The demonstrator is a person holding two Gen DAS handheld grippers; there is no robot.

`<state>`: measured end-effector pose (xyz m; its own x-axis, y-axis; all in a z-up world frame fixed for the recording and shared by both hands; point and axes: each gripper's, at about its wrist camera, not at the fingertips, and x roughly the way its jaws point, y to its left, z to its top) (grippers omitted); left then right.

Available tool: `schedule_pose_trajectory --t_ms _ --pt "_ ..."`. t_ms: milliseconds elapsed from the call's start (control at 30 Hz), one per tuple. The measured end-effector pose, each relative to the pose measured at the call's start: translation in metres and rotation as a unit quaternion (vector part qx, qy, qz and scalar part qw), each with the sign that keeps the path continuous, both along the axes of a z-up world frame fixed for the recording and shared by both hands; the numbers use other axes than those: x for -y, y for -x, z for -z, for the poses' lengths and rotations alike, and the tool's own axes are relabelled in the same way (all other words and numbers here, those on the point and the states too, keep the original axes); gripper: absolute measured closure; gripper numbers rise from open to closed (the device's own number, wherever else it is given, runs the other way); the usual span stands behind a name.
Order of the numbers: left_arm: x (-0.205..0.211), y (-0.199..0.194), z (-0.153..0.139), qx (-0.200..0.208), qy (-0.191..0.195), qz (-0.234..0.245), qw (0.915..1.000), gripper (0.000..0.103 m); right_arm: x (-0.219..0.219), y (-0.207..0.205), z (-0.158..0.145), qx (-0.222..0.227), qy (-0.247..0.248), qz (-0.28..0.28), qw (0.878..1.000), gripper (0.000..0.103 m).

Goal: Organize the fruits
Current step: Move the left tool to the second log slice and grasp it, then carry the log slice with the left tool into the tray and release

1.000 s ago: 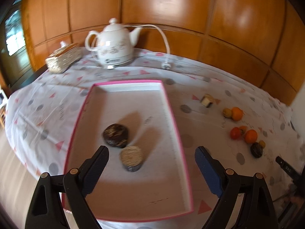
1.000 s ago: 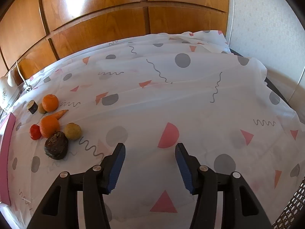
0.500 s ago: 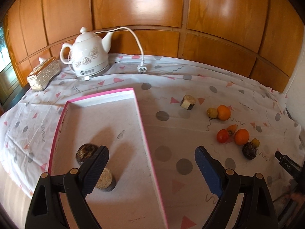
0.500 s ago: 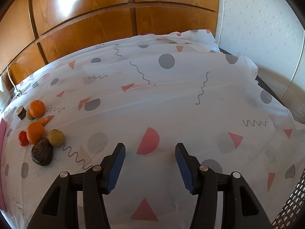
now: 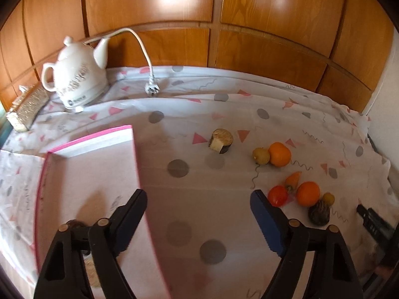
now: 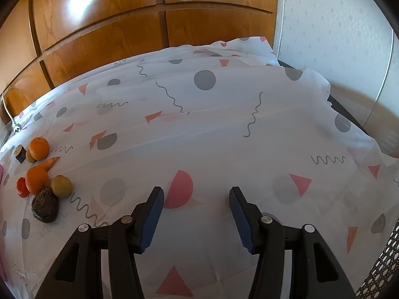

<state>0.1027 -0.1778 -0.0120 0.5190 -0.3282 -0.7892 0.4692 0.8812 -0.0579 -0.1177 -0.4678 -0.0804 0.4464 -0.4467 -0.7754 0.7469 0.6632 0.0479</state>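
Left wrist view: I see the carrot (image 5: pixel 292 179), tip pointing up-right, lying between two oranges, right of the pink tray (image 5: pixel 136 154). My left gripper (image 5: pixel 198 214) has just been closing, nothing between; right gripper (image 6: pixel 196 205) spread, empty.

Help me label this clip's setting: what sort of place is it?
Probably a home dining or living room: a table under a patterned tablecloth, an electric teapot, and wood-panelled cabinets behind.
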Motion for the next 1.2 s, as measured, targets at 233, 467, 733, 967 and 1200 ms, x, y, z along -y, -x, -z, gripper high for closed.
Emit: schedule_pose_trajectory --t_ms 233,467,733,967,1200 --pt "0.027 -0.037 0.012 -0.029 0.008 0.004 0.9995 0.033 0.0 0.0 0.001 0.001 0.001 -0.001 1.0 0.045" --pt "0.064 -0.072 0.029 -0.02 -0.023 0.015 0.9994 0.033 0.0 -0.002 0.002 0.002 -0.001 -0.003 1.0 0.043" --pt "0.083 -0.1 0.056 -0.046 -0.026 0.004 0.9986 0.049 -0.003 -0.001 0.001 0.001 -0.002 -0.006 1.0 0.043" --pt "0.082 -0.083 0.05 -0.049 0.001 0.024 0.9985 0.067 -0.003 -0.001 0.002 -0.001 -0.002 -0.006 1.0 0.043" --pt "0.047 -0.05 0.019 -0.033 0.035 0.011 0.9988 0.066 -0.003 -0.003 0.002 -0.003 0.0 -0.006 1.0 0.043"
